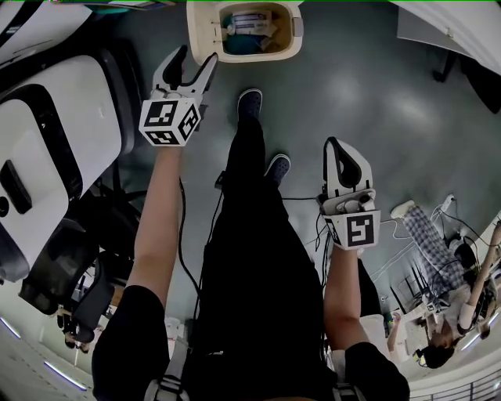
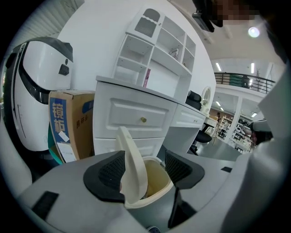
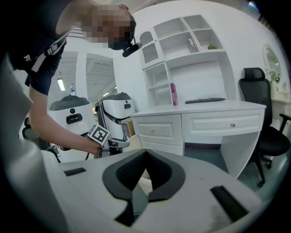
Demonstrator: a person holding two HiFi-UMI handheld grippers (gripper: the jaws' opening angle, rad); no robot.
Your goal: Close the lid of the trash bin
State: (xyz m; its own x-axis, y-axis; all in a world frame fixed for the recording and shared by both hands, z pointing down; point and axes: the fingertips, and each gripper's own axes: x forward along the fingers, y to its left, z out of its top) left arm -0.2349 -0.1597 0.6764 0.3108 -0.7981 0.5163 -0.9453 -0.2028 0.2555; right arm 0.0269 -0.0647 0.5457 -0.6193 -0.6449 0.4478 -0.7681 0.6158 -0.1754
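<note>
Cream plastic bin point(image 1: 296, 31): stands on the grey floor point(image 1: 376, 94) ahead of the person's shoes point(image 1: 249, 102), in front of white drawers point(image 2: 136, 118). It is open, with rubbish point(image 1: 249, 22) showing inside.
Lid point(image 2: 133, 169): the same cream plastic, hinged up at the bin's side and standing nearly upright.
Left gripper point(image 1: 197, 61): reached out to the bin with its fingers point(image 2: 109, 175) spread wide. Its own view shows the lid rising between them, nearer one side. I cannot tell whether it touches.
Right gripper point(image 1: 338, 149): held back beside the person's leg, well apart from the bin, jaws pressed together on nothing.
Handling: the lid is likely a light, stiff, thin shell that swings freely on its hinge. It looks smooth, so a pinch could slip.
Where to hold: a grip is probably not needed. Press on the lid's upper free edge, far from the hinge, and guide it down rather than let it slam.
Risk: the bin looks light and may slide or tip if pushed sideways.
</note>
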